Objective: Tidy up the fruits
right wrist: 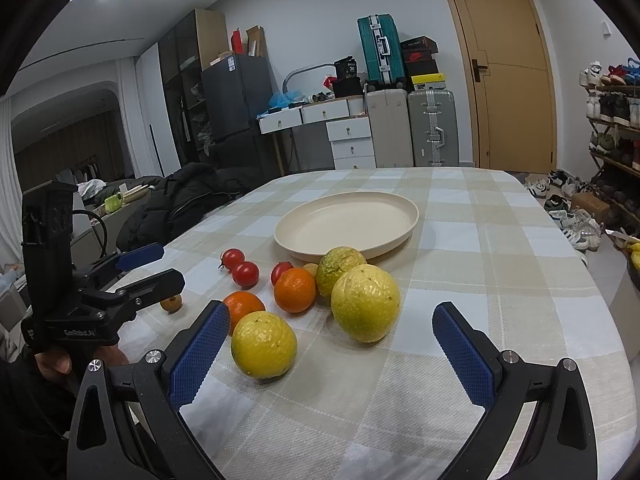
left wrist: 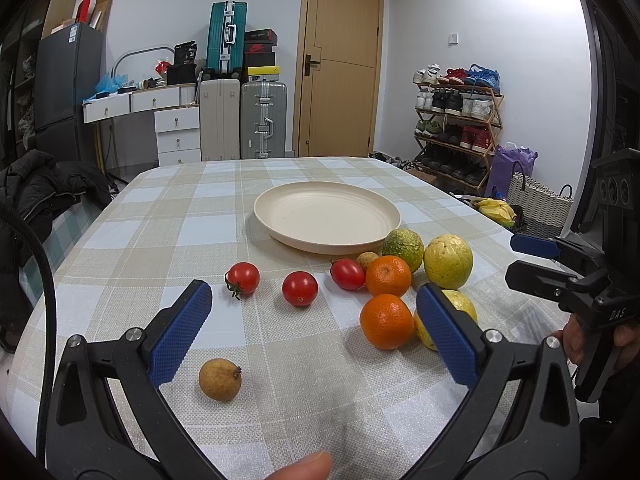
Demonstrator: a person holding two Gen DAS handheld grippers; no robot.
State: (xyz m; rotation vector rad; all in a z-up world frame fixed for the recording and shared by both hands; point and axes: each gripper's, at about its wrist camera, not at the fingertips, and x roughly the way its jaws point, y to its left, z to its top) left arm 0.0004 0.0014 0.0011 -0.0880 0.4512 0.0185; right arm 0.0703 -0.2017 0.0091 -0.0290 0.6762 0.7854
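In the left wrist view, the left gripper (left wrist: pixel 316 320) is being held above the checked tablecloth (left wrist: pixel 280 360) with its jaws spread wide and nothing between them. A small brown fruit (left wrist: pixel 220 379) is lying near its left finger; three tomatoes (left wrist: pixel 300 288) are sitting farther off, with two oranges (left wrist: pixel 387 321) to the right and the cream plate (left wrist: pixel 327 216) beyond – bare.

In the right wrist view, the right gripper (right wrist: pixel 328 344) is likewise being held agape and empty – a yellow fruit (right wrist: pixel 264 344) is resting just beside its left finger, a second yellow fruit (right wrist: pixel 365 302) farther off between the fingers.
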